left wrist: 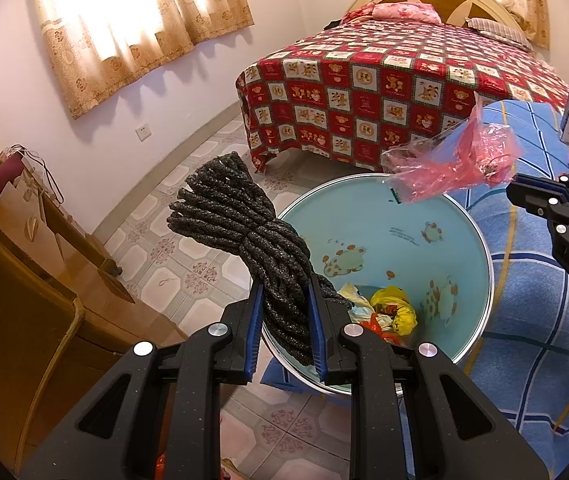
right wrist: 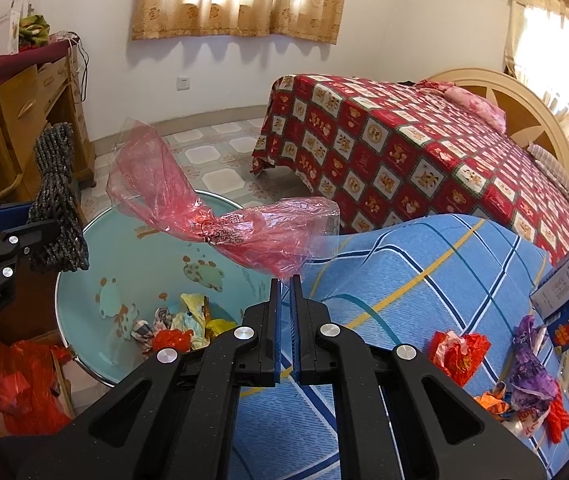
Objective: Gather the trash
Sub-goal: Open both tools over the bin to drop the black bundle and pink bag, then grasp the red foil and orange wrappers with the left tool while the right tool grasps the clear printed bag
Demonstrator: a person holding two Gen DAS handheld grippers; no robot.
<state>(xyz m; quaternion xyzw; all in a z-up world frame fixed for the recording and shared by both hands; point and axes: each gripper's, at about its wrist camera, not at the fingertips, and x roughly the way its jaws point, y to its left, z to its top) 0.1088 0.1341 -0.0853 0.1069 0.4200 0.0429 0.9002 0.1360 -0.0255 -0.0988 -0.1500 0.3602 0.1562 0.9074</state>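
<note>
Above the round, glossy blue bin [left wrist: 460,236], my left tongs [left wrist: 286,300] pinch one coarse braided dark rope bundle [left wrist: 240,236]; my right tongs [right wrist: 284,300] clamp one crinkly translucent pink plastic bag [right wrist: 240,232].

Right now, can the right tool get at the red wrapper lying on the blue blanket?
Probably not yet. The right tool is shut on a pink plastic bag over the bin. The red wrapper lies uncovered on the blanket, so nothing else blocks it.

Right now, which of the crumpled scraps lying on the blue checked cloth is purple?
The purple wrapper near the cloth's right edge, beside the boxes; the scraps around it, like the red wrapper, are red or orange.
</note>
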